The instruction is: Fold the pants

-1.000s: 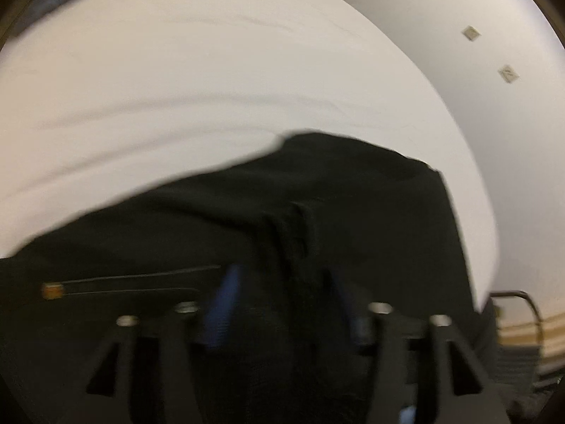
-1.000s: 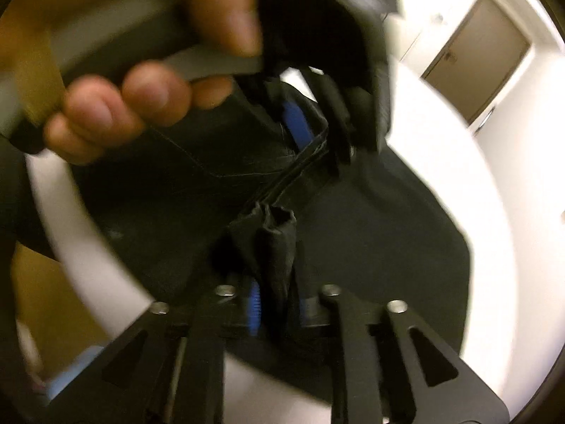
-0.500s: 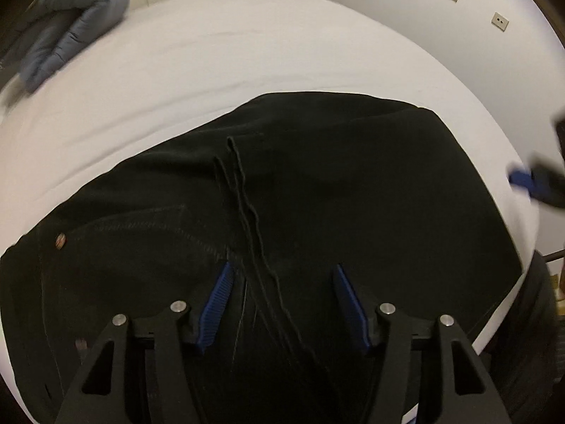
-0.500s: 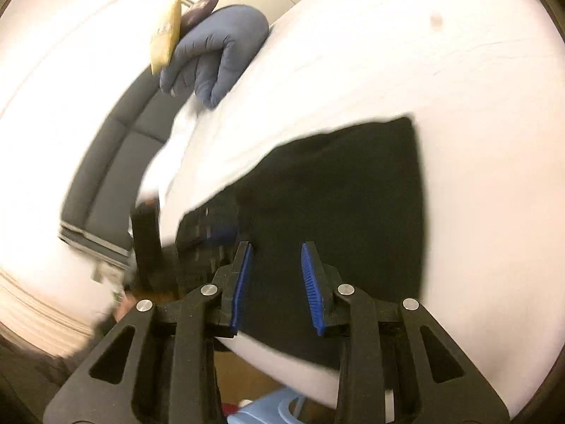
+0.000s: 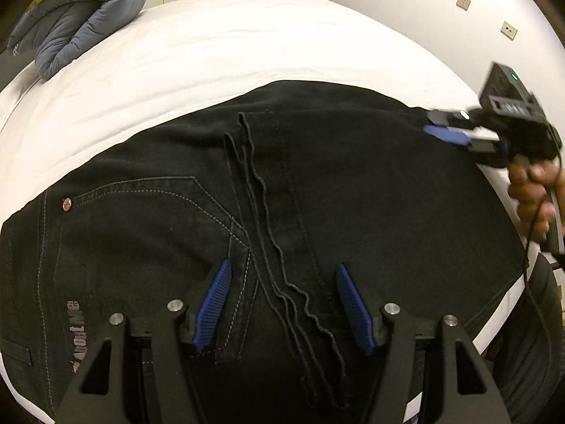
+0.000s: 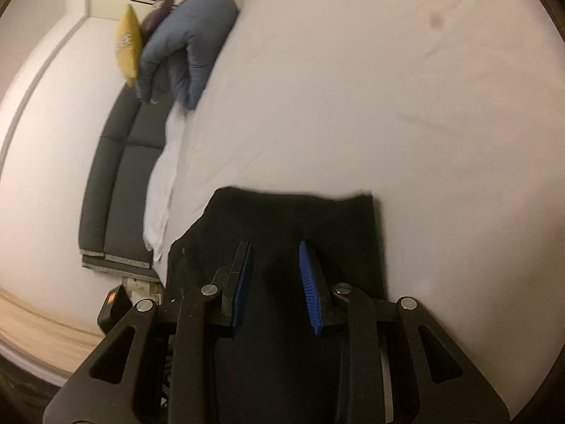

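Observation:
Black jeans lie folded flat on the white bed, with stacked hem edges running down the middle and a pocket at the left. My left gripper hovers over those edges, its jaws wide and opening, with nothing pinched. The right gripper, held by a hand, reaches in at the jeans' far right corner. In the right wrist view, the right gripper sits over the jeans near that corner. A gap shows between its blue pads, which hold no cloth.
A rolled blue-grey duvet lies at the bed's far left corner. In the right wrist view the duvet leans against a yellow pillow, with a dark bench beside the bed. A wall with sockets stands to the right.
The right gripper has let go of the bunched cloth and swung, rolling, to the jeans' right corner. The cloth once raised between the left pads now lies flat.

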